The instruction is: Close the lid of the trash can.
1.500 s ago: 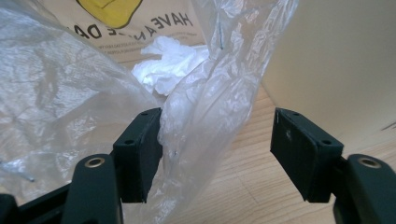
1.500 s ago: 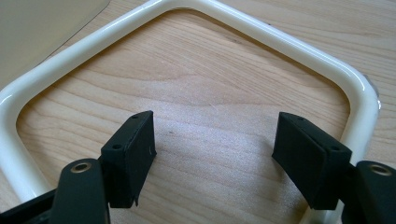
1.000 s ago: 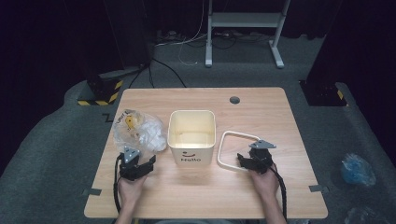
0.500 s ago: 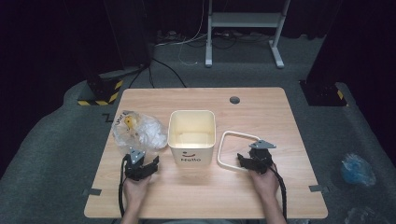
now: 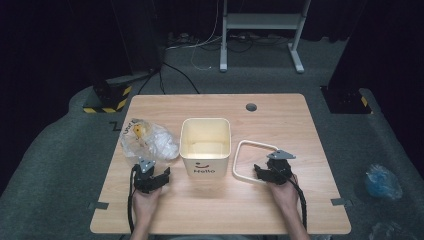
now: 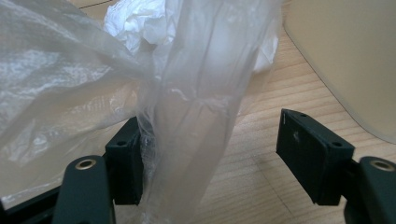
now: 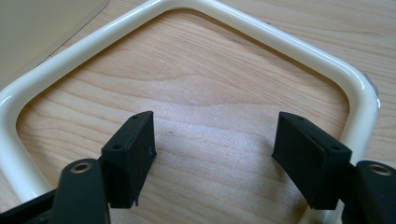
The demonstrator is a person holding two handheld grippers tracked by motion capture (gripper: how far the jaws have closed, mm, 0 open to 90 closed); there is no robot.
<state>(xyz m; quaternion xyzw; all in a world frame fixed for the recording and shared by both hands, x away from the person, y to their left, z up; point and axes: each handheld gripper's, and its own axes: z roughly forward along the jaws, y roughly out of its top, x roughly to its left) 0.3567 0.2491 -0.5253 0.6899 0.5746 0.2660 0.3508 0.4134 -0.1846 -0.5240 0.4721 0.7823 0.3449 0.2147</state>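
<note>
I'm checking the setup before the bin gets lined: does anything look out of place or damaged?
Nothing looks damaged or spilled. The bin stands upright, its loose ring frame lies flat beside it, and the clear plastic bag sits crumpled on the other side, with a fold between the open left gripper jaws.

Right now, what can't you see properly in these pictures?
- High view: what is inside the plastic bag; the crinkled film blurs it, only a yellow patch shows.
- High view: the bin floor, partly hidden by its front wall.
- Left gripper view: the bag hangs between the open jaws of the left hand-held gripper; its contents are cut off at the top.
- Right gripper view: the near side of the ring, behind the right hand-held gripper.
</note>
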